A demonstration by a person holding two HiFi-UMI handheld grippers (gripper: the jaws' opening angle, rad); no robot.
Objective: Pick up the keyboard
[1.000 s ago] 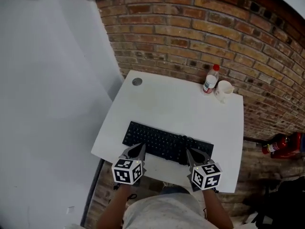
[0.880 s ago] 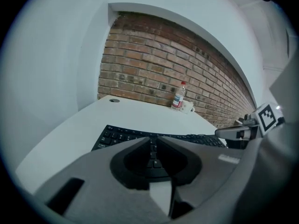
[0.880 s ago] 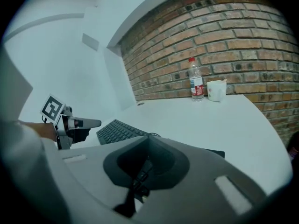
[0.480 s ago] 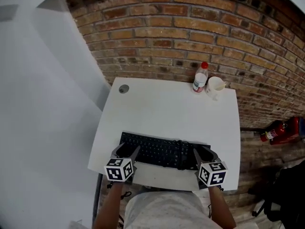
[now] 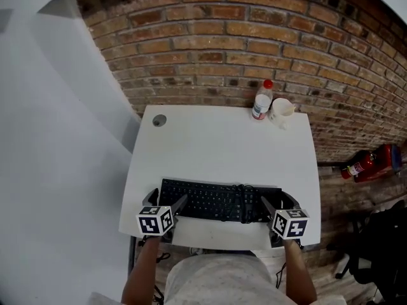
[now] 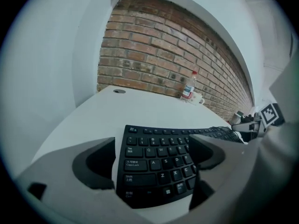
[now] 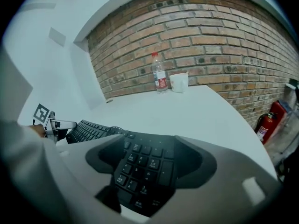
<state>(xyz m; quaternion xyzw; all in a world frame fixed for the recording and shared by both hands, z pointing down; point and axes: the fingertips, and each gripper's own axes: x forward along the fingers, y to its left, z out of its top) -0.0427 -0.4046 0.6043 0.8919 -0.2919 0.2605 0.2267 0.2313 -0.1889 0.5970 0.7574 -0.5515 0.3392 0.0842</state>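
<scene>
A black keyboard (image 5: 216, 201) lies flat near the front edge of the white table (image 5: 222, 145). My left gripper (image 5: 166, 200) is at the keyboard's left end. Its jaws are opening, and the left key block (image 6: 156, 164) lies between them with the pads not pressing on it. My right gripper (image 5: 280, 202) is at the right end. Its jaws are opening too, spread to either side of the number pad (image 7: 140, 171) without gripping it. In the left gripper view, the right gripper's marker cube (image 6: 272, 114) shows at the far end.
A plastic bottle (image 5: 261, 100) and a white cup (image 5: 282, 109) stand at the table's back right, against the brick wall. A round cable hole (image 5: 159, 121) is at the back left corner. A red fire extinguisher (image 5: 365, 164) lies on the floor to the right.
Both grippers went from shut to open. They slid outward from the keyboard's front edge to its two ends and sank lower. The keyboard has not moved.
</scene>
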